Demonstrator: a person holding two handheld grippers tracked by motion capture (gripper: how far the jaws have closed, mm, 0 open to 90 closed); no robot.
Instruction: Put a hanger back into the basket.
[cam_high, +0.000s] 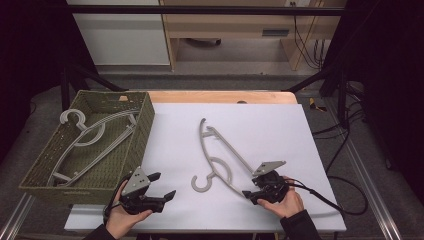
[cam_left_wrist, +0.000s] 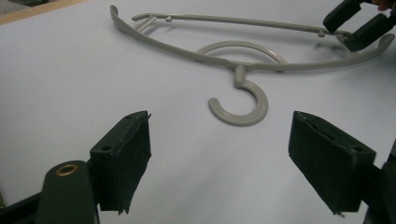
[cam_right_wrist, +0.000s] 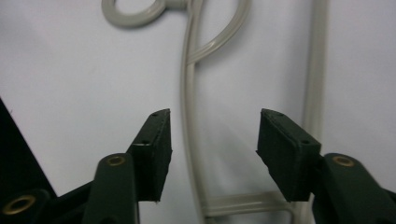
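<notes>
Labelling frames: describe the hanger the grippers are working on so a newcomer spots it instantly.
On the white table sheet, right of the woven basket, one grey plastic hanger lies flat, its hook toward the person. Unlike the hangers in the basket, it lies loose, its near end at the right gripper.

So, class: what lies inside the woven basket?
Inside the woven basket lie grey hangers, seemingly two, one hook over its rim. The near wall hides the basket's front floor.

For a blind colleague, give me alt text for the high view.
A grey hanger lies on a white table; the right gripper, jaws open, is at its near end, the left gripper beside a woven basket of hangers.
</notes>
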